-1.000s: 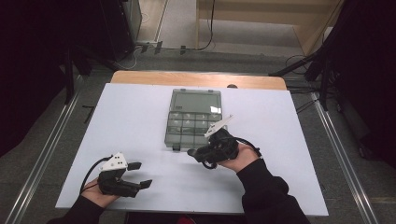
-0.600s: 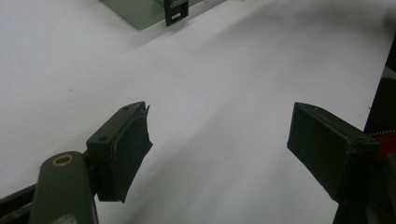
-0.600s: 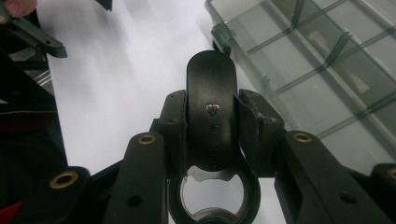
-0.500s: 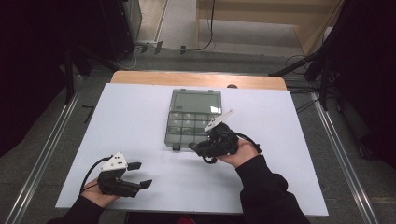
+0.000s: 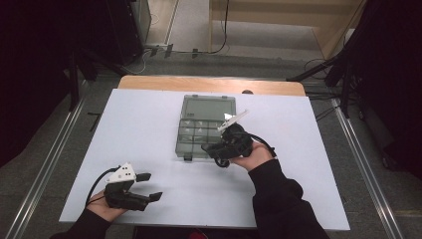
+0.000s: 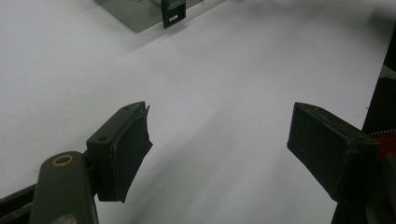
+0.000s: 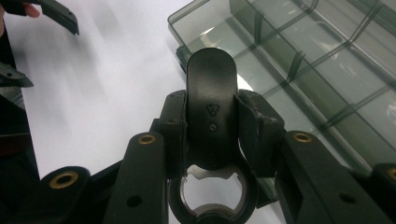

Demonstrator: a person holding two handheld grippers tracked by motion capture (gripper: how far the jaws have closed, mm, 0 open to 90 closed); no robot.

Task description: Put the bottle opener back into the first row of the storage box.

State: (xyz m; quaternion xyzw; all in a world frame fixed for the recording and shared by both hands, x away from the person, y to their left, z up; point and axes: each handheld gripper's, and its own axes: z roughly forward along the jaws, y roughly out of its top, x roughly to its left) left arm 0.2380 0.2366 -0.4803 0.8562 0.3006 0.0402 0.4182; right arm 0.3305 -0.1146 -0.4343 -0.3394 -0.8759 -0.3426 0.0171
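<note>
- A black bottle opener (image 7: 210,109) was pinched upright between the jaws of the right gripper (image 5: 225,148), its rounded handle end pointing away and its metal opening ring nearest the camera in the right gripper view.
- The right gripper was held over the near right corner of a smoky clear compartment box (image 5: 206,115), whose lid lay open toward the far edge of the table (image 5: 149,119).
- The box's divided compartments (image 7: 327,70) were seen just beyond the opener, with the box's near edge passing under it.
- The left gripper (image 5: 149,186) was rested near the table's front left edge, its jaws spread wide with nothing but bare white tabletop between them.
- A broad stretch of open white surface was left between the left gripper and the box's black latch (image 6: 173,13).
- The two grippers were kept well apart.
</note>
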